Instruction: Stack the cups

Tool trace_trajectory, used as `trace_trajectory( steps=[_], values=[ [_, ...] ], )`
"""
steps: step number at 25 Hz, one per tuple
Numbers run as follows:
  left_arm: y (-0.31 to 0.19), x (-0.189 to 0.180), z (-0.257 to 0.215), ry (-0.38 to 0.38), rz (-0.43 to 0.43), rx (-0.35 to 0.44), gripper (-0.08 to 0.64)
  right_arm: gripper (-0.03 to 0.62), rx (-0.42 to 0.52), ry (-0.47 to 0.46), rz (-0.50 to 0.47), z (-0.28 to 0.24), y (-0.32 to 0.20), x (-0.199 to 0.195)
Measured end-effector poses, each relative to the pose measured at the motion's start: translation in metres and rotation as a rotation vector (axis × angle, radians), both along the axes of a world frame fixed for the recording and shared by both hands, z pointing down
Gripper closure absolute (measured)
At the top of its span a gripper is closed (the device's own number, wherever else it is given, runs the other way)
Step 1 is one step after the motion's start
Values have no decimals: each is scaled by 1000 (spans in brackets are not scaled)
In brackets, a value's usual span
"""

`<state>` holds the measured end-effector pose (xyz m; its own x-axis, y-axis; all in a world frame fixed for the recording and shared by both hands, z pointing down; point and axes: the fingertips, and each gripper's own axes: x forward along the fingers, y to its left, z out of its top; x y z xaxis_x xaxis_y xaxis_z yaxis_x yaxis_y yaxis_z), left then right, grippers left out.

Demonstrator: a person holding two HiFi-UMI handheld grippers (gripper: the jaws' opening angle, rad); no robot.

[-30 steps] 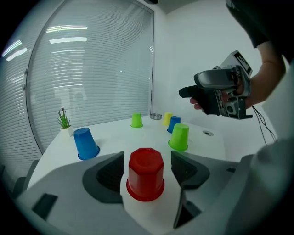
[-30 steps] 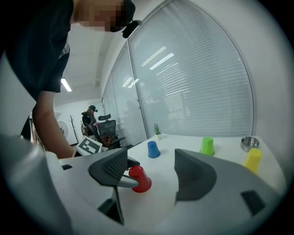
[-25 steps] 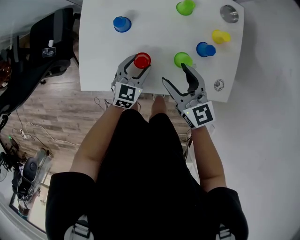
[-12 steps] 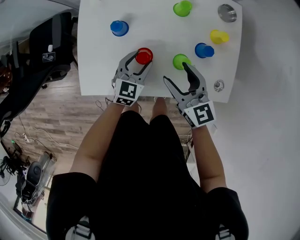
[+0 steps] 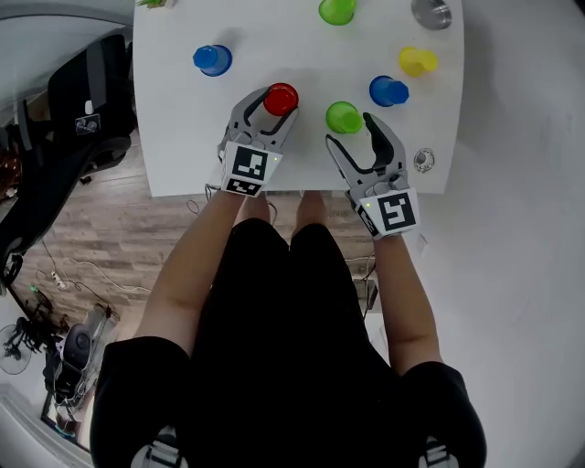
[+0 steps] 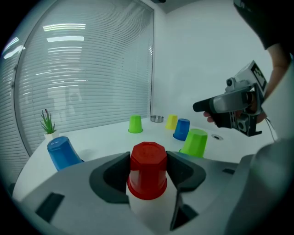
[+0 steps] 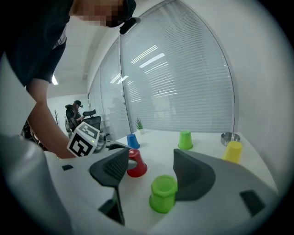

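The left tool (image 5: 274, 108) clamps the inverted red plastic cup (image 5: 281, 97) just left of the inverted green plastic cup (image 5: 343, 116), which the open right tool (image 5: 350, 130) loosely flanks.

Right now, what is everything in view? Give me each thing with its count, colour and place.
table: one, white, under all the cups
red cup: one, red, near edge, gripped in the left claw
green cups: two, green, one between the right claw's jaws, one at the far edge
blue cups: two, blue, one far left, one right beside the yellow
yellow cup: one, yellow, far right
metal dish: one, silver, far right corner
potted plant: one, green, far left corner
office chair: one, black, left of the table
person: one, black clothes, at the near edge
left claw: one, grey, shut on the red cup
right claw: one, grey, open
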<state>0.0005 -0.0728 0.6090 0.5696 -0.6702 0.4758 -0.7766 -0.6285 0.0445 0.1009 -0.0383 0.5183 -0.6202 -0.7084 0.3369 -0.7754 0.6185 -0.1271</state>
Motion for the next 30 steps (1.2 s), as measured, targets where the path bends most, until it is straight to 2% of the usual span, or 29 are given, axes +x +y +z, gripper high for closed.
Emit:
trace_trajectory(
  steps=[10,14,18,30],
  values=[
    [10,-9,-19,42,-23,29,225,302,-81,95,69,74,0,22],
    [14,-14,-28,67,-28,39,219,310,-99,104,74,88,0,23],
    [15,-17,-31,84,-33,45,219,351,-99,115,87,92,-1,25],
    [9,-31,-45,104,-47,73,219,348,-37,95,67,66,-23,7]
  ],
)
